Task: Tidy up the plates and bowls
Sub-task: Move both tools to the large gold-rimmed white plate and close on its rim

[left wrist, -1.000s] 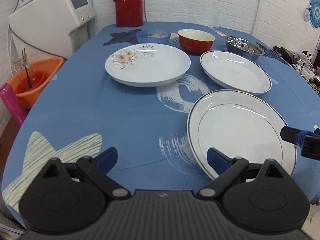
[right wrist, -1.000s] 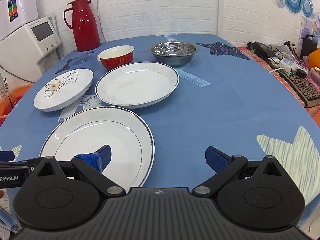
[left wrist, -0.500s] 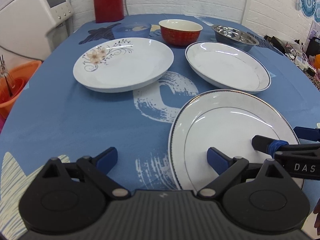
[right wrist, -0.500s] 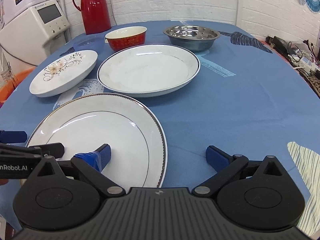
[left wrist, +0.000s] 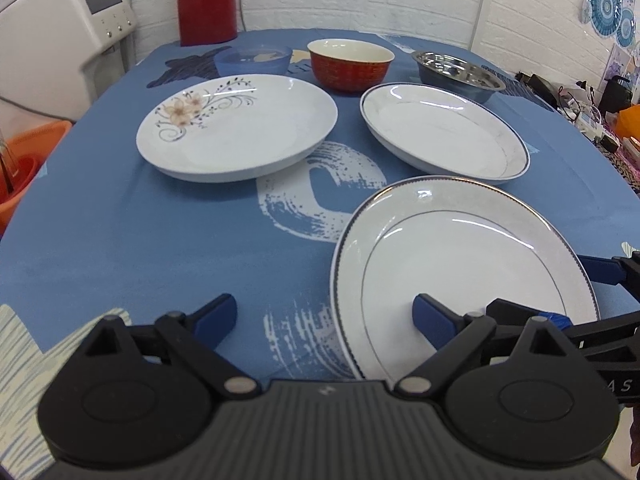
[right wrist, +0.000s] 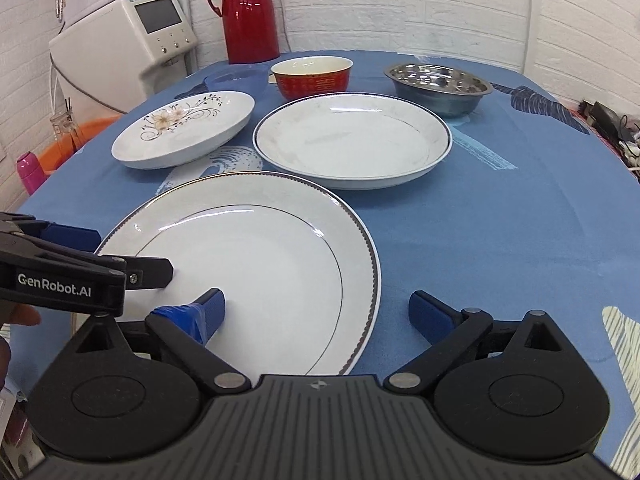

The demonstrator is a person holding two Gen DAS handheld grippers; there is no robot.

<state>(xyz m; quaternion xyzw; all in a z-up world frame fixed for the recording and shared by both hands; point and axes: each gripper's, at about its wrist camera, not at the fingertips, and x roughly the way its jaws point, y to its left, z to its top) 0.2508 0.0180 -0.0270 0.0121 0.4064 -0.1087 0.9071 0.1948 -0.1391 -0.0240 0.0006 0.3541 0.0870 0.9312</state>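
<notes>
A white brick wall stood behind the round table [right wrist: 500,216], whose blue patterned cloth lay bare to the right of the dishes and along its near left edge. The flat rimmed plate [right wrist: 280,264] sat nearest, its far rim just beside the deep white plate [right wrist: 352,140]; the flowered plate [right wrist: 184,130] lay to the left, apart from both. Behind them stood the red bowl [right wrist: 312,76], the steel bowl [right wrist: 438,86] and a small blue bowl [left wrist: 252,60], with a red flask [right wrist: 246,12] and a white appliance [right wrist: 124,36] at the back.

The left gripper [left wrist: 324,316] was spread wide, one finger over the flat plate's near left rim, the other over cloth. The right gripper [right wrist: 316,308] was likewise spread, its left finger over the plate, its right over cloth. Whether any finger touched the plate I cannot tell.

Since half a second earlier both grippers had drawn in closer over the flat plate, and the dishes had stayed put.
</notes>
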